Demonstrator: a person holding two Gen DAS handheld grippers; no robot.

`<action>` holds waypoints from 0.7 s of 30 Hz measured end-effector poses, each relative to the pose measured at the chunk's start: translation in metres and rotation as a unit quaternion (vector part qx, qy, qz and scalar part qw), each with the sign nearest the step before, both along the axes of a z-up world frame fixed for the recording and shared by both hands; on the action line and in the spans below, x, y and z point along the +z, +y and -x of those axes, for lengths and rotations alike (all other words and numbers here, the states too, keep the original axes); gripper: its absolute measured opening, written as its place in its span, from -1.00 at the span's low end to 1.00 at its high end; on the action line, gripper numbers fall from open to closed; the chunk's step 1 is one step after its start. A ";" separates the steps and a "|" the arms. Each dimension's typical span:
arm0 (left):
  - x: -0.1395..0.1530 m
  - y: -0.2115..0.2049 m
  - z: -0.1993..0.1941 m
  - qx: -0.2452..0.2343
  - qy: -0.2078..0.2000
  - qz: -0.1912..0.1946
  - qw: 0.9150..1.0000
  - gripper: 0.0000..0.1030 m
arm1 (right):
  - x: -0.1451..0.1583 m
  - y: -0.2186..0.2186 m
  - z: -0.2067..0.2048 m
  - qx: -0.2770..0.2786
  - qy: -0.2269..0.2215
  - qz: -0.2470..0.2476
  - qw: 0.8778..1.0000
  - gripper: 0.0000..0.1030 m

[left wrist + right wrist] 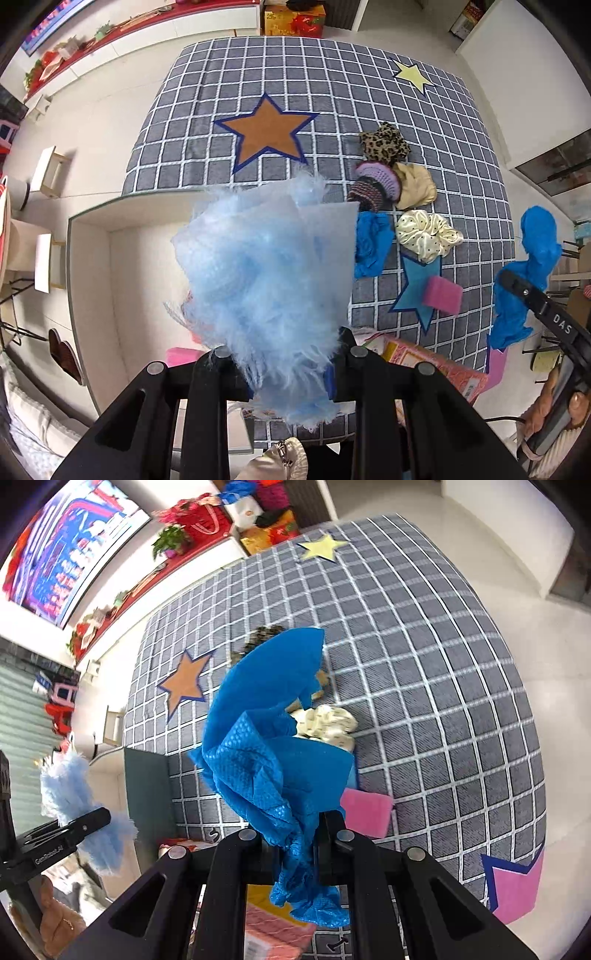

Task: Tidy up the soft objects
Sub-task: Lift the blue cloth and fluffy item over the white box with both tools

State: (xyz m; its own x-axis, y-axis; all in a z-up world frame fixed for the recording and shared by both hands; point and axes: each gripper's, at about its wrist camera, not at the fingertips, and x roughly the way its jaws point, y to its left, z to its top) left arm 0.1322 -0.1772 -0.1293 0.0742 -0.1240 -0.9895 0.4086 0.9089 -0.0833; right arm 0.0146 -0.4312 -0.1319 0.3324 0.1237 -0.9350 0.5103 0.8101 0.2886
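rug (332, 81): scrunchies (428, 232), pink sponge (443, 295) | left gripper (291, 373) down, clamps fluffy light-blue cloth (266, 266); right gripper (295, 849) clamps blue cloth (273, 716)

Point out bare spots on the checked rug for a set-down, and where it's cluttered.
Free: the rug around the brown star and toward the yellow star. Crowded: the patch holding the leopard-print cloth, knitted hat, dotted scrunchie and pink sponge.

Home living room: star rug (332, 103), wall screen (62, 554)
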 end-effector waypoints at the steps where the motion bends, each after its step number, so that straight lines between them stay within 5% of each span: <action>1: -0.001 0.005 0.000 0.003 0.001 0.002 1.000 -0.44 | 0.003 0.006 0.000 0.006 -0.001 0.004 1.000 -0.77; 21: -0.014 0.082 0.004 0.040 -0.006 0.005 0.999 -0.43 | 0.021 0.109 -0.036 0.108 0.007 0.054 0.993 -0.77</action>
State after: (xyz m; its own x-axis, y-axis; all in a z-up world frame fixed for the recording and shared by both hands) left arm 0.1282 -0.0948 -0.1436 0.0965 -0.1264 -0.9873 0.3359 0.9378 -0.0872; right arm 0.0508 -0.3220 -0.1111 0.2965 0.0893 -0.9509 0.3252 0.9267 0.1884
